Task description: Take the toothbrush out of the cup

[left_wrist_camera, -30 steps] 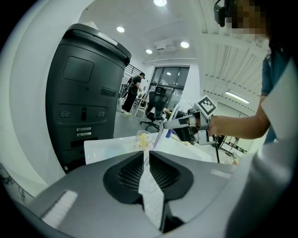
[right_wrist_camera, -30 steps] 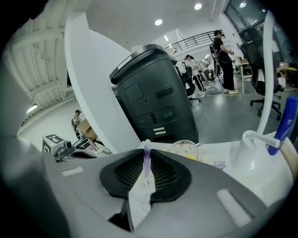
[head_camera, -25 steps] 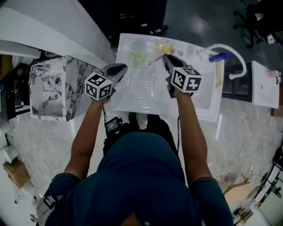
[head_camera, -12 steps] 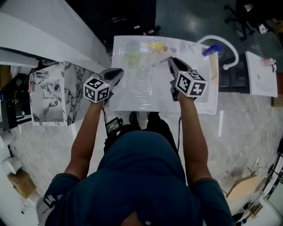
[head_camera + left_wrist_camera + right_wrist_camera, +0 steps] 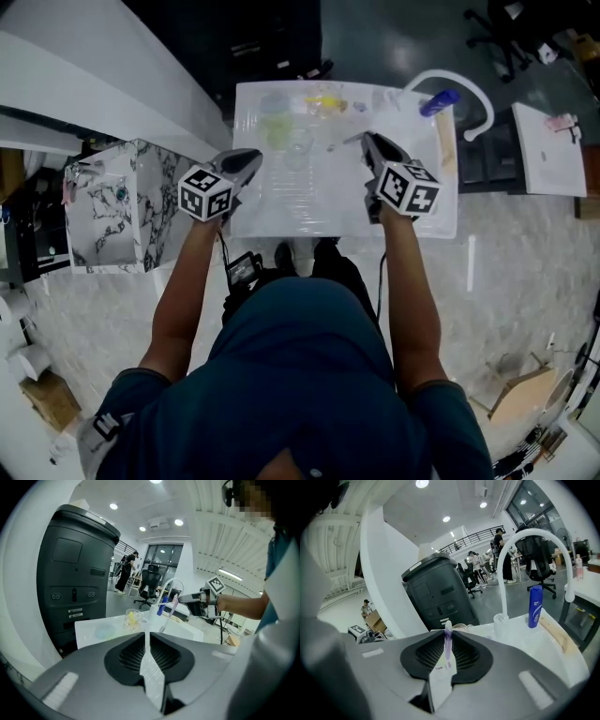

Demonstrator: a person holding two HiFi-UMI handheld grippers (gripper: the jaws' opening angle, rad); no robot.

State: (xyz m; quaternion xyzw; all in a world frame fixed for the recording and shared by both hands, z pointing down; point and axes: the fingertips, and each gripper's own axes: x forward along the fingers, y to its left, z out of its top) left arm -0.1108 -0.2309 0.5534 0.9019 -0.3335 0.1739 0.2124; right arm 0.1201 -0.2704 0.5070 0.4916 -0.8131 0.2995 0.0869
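A clear cup [image 5: 298,147] stands on the white table [image 5: 281,211]. My right gripper [image 5: 367,139] is shut on a slim purple and white toothbrush [image 5: 447,641], which stands up between its pads. In the head view the toothbrush [image 5: 352,139] pokes out left of the jaws, clear of the cup. In the left gripper view the toothbrush [image 5: 168,613] hangs slanted from the right gripper [image 5: 183,598] above the table. My left gripper [image 5: 253,156] is at the table's left edge, shut with nothing in it.
A clear tub with yellow contents [image 5: 133,617] and a pale disc [image 5: 104,631] lie at the table's far side. A blue bottle [image 5: 535,606] stands by a white arched faucet [image 5: 525,538]. A black bin [image 5: 436,597] is beyond the table; a marbled box [image 5: 112,202] stands left.
My right gripper has carried the toothbrush to the right, away from the cup. The left gripper has hardly moved. The head view has shifted a little.
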